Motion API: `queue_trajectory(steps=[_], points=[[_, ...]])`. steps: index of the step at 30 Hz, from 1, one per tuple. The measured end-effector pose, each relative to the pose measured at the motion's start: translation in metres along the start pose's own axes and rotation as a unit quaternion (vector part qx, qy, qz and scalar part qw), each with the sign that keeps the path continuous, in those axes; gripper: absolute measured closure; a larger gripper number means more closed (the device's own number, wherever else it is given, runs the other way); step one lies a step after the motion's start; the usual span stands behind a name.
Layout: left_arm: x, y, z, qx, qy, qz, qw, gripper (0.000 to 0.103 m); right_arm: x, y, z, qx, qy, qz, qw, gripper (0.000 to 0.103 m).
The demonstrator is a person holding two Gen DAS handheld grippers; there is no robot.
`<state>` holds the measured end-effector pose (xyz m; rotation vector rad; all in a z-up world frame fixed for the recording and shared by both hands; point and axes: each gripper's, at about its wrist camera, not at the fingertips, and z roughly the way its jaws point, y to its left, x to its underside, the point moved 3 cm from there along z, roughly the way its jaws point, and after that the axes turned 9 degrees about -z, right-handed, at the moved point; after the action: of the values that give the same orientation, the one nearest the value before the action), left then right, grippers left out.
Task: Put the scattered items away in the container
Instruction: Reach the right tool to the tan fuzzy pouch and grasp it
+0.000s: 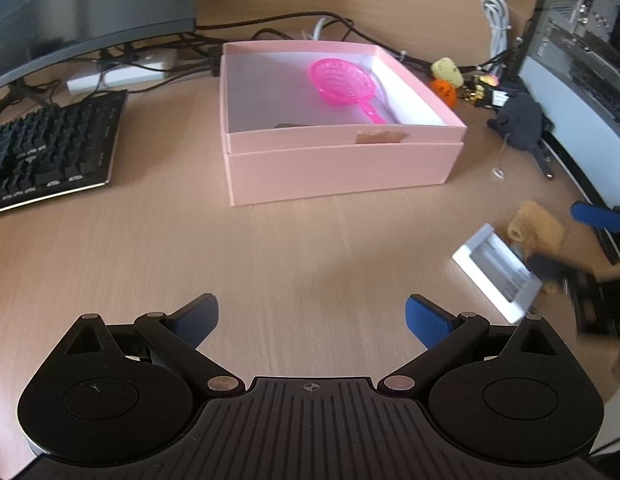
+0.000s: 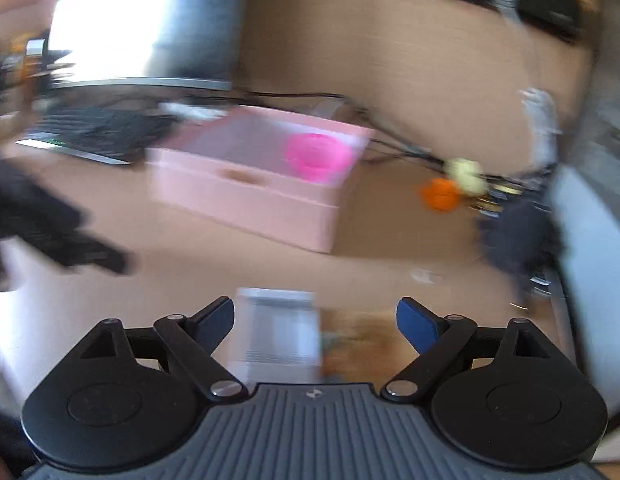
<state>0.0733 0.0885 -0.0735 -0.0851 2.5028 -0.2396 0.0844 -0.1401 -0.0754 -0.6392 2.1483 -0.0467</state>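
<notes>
Pink box (image 1: pixel 342 168) sits mid-surface (image 1: pixel 269 248), lid off, ready to receive items; pink strainer (image 1: pixel 342 82) already lies inside. White card (image 1: pixel 498 268) and tan item (image 1: pixel 538 226) lie loose right of the box, probably next for collection. Right hand-held gripper (image 2: pixel 314 320) hangs over both, jaws wide, gripping nothing; view blurred, contact unclear. Left hand-held gripper (image 1: pixel 312 318) spread wide over bare surface, empty, likely waiting clear.

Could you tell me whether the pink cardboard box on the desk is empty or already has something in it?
Not empty: the pink cardboard box is open-topped, and a bright pink plastic strainer lies inside near its back right corner.
</notes>
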Motion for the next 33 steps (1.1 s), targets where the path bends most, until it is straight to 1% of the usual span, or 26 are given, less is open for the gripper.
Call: queue_trajectory(steps=[1,2,4,6,8,9,10,11,12,13,14,15,17,19,21,22,23,24,25,26,28,30,33], points=[[0.002,-0.003,0.000,0.006,0.000,0.005,1.0000,0.001,0.005,-0.009,0.002,0.029,0.015,0.014,0.999,0.021],[0.004,-0.006,0.000,0.012,0.001,0.010,0.9999,0.001,0.010,-0.015,0.002,0.048,0.028,0.024,0.998,0.025],[0.009,-0.011,0.001,0.025,0.006,0.021,0.9994,0.001,0.018,-0.014,0.001,0.057,0.038,0.026,0.997,0.026],[0.015,-0.013,0.001,0.027,0.014,0.031,0.9991,0.001,0.022,-0.002,0.000,0.056,0.043,0.006,0.998,0.026],[0.020,-0.011,-0.002,0.020,0.017,0.032,0.9991,0.001,0.022,0.017,0.006,0.040,0.052,-0.009,0.998,0.030],[0.021,-0.009,-0.005,0.016,0.016,0.031,0.9993,0.001,0.020,0.025,0.006,0.017,0.052,-0.008,0.998,0.034],[0.022,-0.007,-0.009,0.011,0.014,0.028,0.9995,0.001,0.016,0.034,0.001,-0.018,0.041,-0.004,0.999,0.034],[0.021,-0.004,-0.012,0.005,0.010,0.024,0.9997,0.001,0.012,0.039,-0.006,-0.039,0.024,-0.003,0.999,0.034],[0.021,-0.001,-0.015,-0.002,0.004,0.017,0.9998,0.001,0.009,0.041,-0.014,-0.042,0.006,-0.008,0.999,0.033],[0.020,0.000,-0.018,-0.008,-0.002,0.010,0.9999,0.001,0.009,0.039,-0.018,-0.034,-0.005,-0.013,0.999,0.030],[0.020,0.001,-0.019,-0.012,-0.007,0.003,0.9999,0.001,0.011,0.034,-0.019,-0.022,-0.015,-0.017,1.000,0.022],[0.019,0.000,-0.020,-0.018,-0.012,-0.004,0.9998,0.001,0.014,0.024,-0.016,-0.004,-0.021,-0.021,1.000,0.020],[0.020,-0.004,-0.022,-0.030,-0.016,-0.022,0.9992,0.001,0.017,0.002,-0.004,0.017,-0.006,-0.008,1.000,0.020],[0.022,-0.013,-0.026,-0.021,-0.016,-0.033,0.9991,0.001,0.019,-0.023,0.004,0.009,-0.004,0.039,0.999,0.020],[0.029,-0.027,-0.026,-0.025,-0.017,-0.016,0.9994,0.001,0.019,-0.036,0.011,0.002,-0.012,0.064,0.998,0.020],[0.032,-0.033,-0.025,-0.030,-0.016,-0.008,0.9994,0.001,0.020,-0.039,0.015,-0.002,-0.014,0.064,0.998,0.021],[0.036,-0.039,-0.024,-0.034,-0.014,-0.002,0.9993,0.001,0.020,-0.038,0.020,-0.006,-0.012,0.058,0.998,0.034],[0.039,-0.045,-0.023,-0.035,-0.011,0.003,0.9993,0.001,0.021,-0.035,0.024,-0.012,-0.005,0.047,0.999,0.051],[0.041,-0.050,-0.023,-0.031,-0.009,0.008,0.9994,0.001,0.023,-0.032,0.026,-0.019,0.003,0.034,0.999,0.054],[0.043,-0.056,-0.022,-0.027,-0.009,0.018,0.9994,0.001,0.025,-0.030,0.027,-0.025,0.003,0.024,0.999,0.056],[0.044,-0.066,-0.019,-0.032,-0.015,0.039,0.9986,0.001,0.035,-0.029,0.020,-0.028,0.003,0.007,1.000,0.056],[0.043,-0.074,-0.014,-0.037,-0.021,0.051,0.9978,0.001,0.050,-0.030,0.006,-0.034,0.004,0.021,0.999,0.056],[0.037,-0.083,0.000,-0.030,-0.024,0.073,0.9966,0.001,0.063,-0.035,-0.007,-0.041,0.009,0.039,0.998,0.055]])
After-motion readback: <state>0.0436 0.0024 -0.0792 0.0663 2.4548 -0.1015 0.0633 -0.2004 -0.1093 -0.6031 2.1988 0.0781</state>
